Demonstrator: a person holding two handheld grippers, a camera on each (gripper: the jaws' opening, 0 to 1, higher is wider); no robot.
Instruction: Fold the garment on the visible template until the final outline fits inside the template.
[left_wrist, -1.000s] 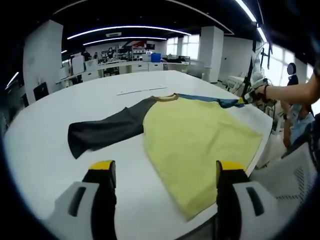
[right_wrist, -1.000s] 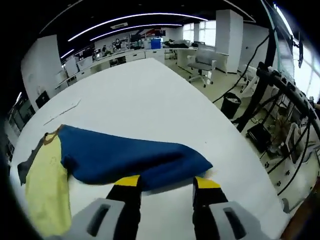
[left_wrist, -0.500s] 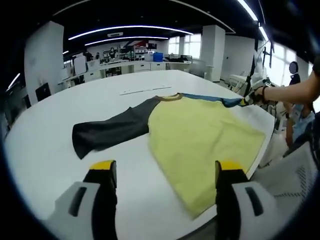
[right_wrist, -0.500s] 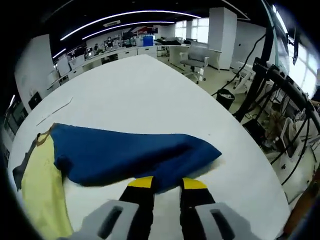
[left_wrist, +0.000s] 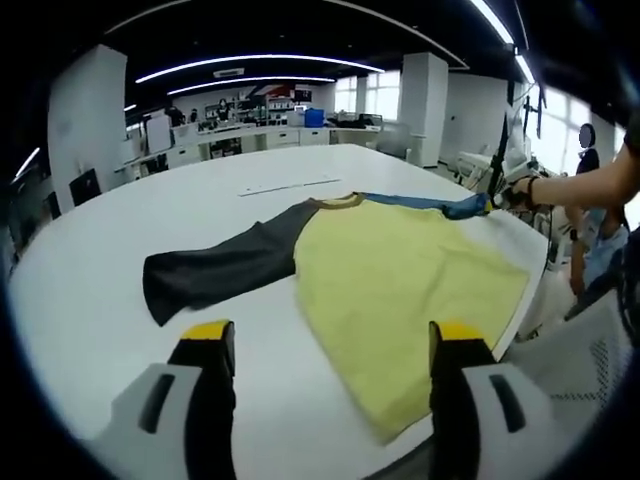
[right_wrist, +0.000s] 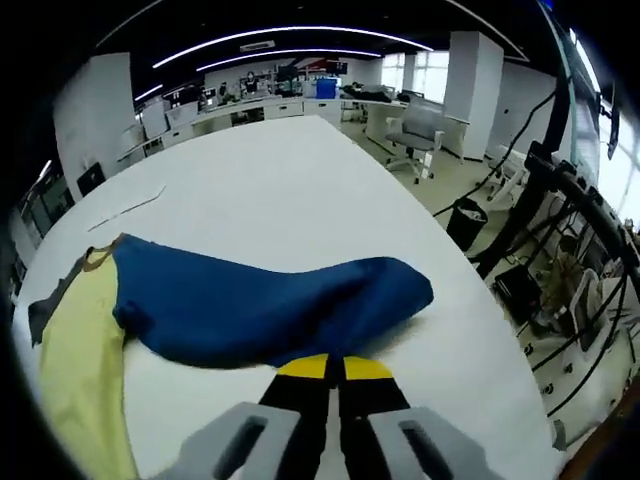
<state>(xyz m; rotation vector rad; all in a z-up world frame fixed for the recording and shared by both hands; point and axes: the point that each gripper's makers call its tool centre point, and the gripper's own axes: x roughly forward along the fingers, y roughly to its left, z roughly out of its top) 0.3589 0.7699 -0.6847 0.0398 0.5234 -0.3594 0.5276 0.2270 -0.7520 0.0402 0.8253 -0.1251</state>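
In the right gripper view, the right tool (right_wrist: 335, 368) has its yellow-tipped jaws pressed together on the near edge of the blue sleeve (right_wrist: 270, 308) of the yellow-bodied shirt (left_wrist: 400, 280), which lies on the round white bench (right_wrist: 290, 190). In the left gripper view, the left tool (left_wrist: 325, 340) stands spread just short of the shirt's hem, touching no cloth. Beyond it the dark grey sleeve (left_wrist: 215, 268) stretches left, and a white strip (left_wrist: 288, 185) lies farther off.
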